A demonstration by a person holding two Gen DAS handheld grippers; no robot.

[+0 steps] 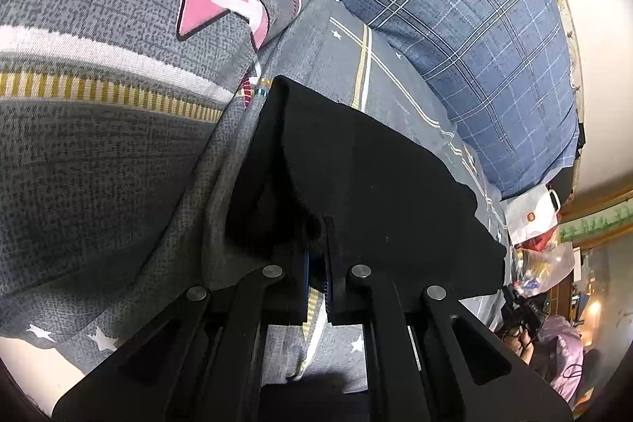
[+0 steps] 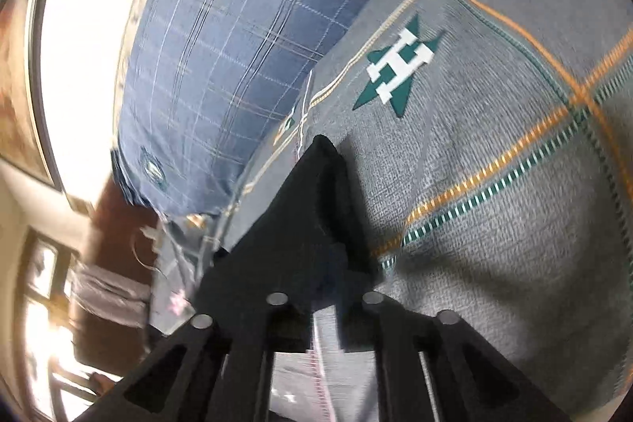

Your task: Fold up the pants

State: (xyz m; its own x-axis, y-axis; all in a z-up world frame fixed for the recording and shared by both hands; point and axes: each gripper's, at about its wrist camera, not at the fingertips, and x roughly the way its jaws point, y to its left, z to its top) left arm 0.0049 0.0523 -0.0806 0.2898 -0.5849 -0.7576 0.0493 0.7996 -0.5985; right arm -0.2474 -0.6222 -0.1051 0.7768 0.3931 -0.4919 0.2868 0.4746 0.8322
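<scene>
Left wrist view shows my left claw (image 1: 316, 256) pinching the black pants (image 1: 376, 176) above the bed (image 1: 99, 153); my right claw (image 2: 324, 263) grips them too. Uneven pull could slip the thin fabric and skew the fold.

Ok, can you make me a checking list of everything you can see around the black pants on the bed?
Surface: grey bedsheet with star prints and striped lines, rumpled.
Job's things: black fabric pants, lying on the sheet, an edge pinched at each gripper.
Clutter: blue plaid pillow beside the pants; white plastic bags past the bed's edge.
Grippers: left gripper shut on the pants; right gripper seems shut on them too, fingers hidden in dark cloth.
Cables: thin cord near the pink bag, blurry.
Surroundings: white wall, sunlit window; right view is blurred.
</scene>
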